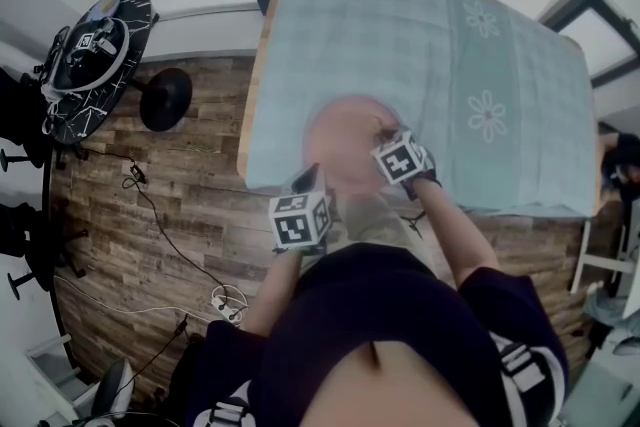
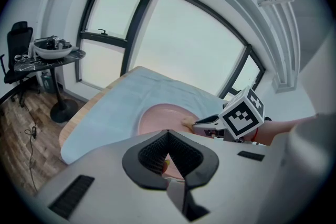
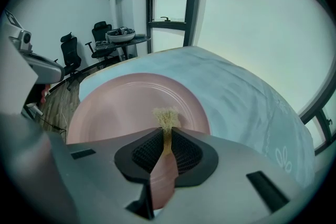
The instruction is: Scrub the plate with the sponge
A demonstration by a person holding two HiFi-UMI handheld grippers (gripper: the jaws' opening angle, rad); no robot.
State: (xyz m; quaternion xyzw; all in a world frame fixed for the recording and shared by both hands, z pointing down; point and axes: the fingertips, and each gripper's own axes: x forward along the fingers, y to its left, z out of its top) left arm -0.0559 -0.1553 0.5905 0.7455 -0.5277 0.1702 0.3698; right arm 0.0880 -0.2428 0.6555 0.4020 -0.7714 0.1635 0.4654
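Note:
A pink plate (image 1: 338, 137) lies on the pale blue tablecloth (image 1: 480, 65) near the table's front edge. In the left gripper view the plate (image 2: 161, 118) lies ahead, and my left gripper (image 2: 169, 166) is shut on its near rim. My right gripper (image 3: 167, 139) is shut on a tan, frayed sponge (image 3: 167, 116), pinched thin and pressed onto the plate (image 3: 121, 107) near its middle. From the head view, the left gripper (image 1: 308, 179) is at the plate's near edge and the right gripper (image 1: 386, 141) is over its right part. The sponge (image 2: 188, 122) shows ahead of the right gripper (image 2: 209, 124).
A round side table (image 1: 95, 55) with a device on it stands left of the cloth-covered table, beside a black round base (image 1: 165, 98). Cables (image 1: 150, 205) run over the wooden floor. Office chairs (image 3: 68, 52) stand by the wall. Large windows are behind the table.

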